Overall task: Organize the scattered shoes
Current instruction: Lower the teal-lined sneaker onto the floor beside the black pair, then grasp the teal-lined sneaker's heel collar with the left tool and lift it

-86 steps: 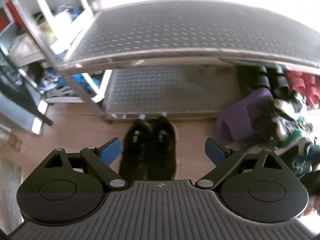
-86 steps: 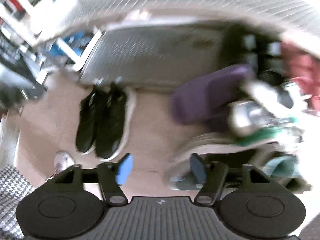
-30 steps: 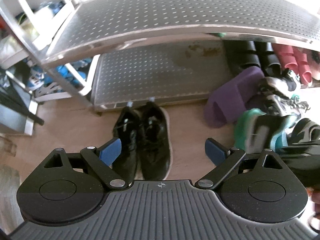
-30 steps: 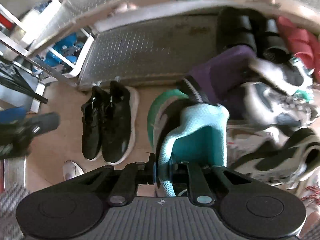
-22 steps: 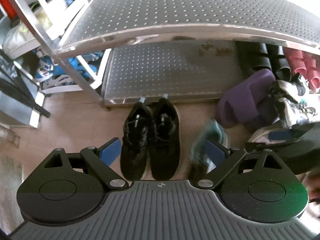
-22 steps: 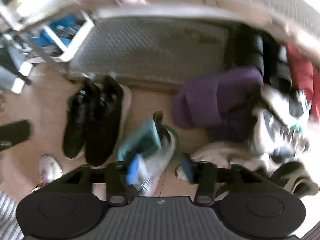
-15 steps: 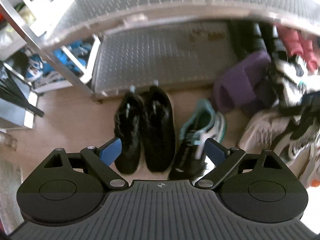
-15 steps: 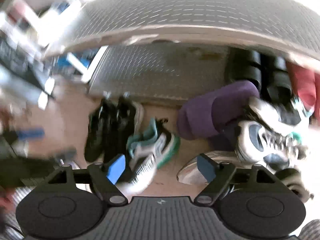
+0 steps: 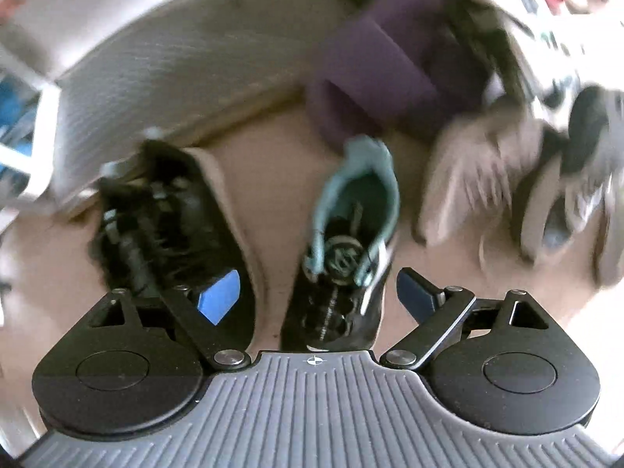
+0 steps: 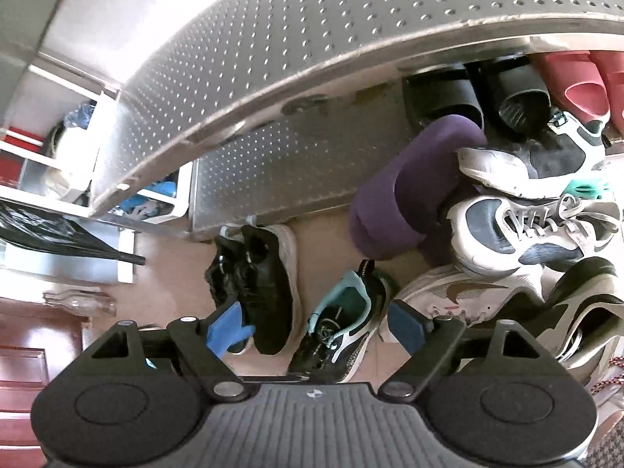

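Note:
A black sneaker with a teal collar (image 9: 351, 210) stands on the wooden floor, just right of a pair of black sneakers (image 9: 171, 226). My left gripper (image 9: 316, 296) points down over the teal sneaker, open, one pad on either side of it and clear of it. The left wrist view is blurred. My right gripper (image 10: 316, 329) hangs higher above the same teal sneaker (image 10: 343, 312). Its jaws are opening and nothing is pressed between them. The black sneakers (image 10: 253, 284) have their heels against the rack's bottom shelf (image 10: 304, 163).
A purple slipper (image 10: 394, 195) and a heap of white and grey sneakers (image 10: 526, 230) lie to the right. Black slides (image 10: 448, 93) and red slides (image 10: 577, 78) sit on the bottom shelf. The perforated upper shelf (image 10: 312, 39) juts out overhead.
The right gripper let go of the teal sneaker, which now stands beside the black pair, and drew back upward. The left gripper dropped down over that sneaker.

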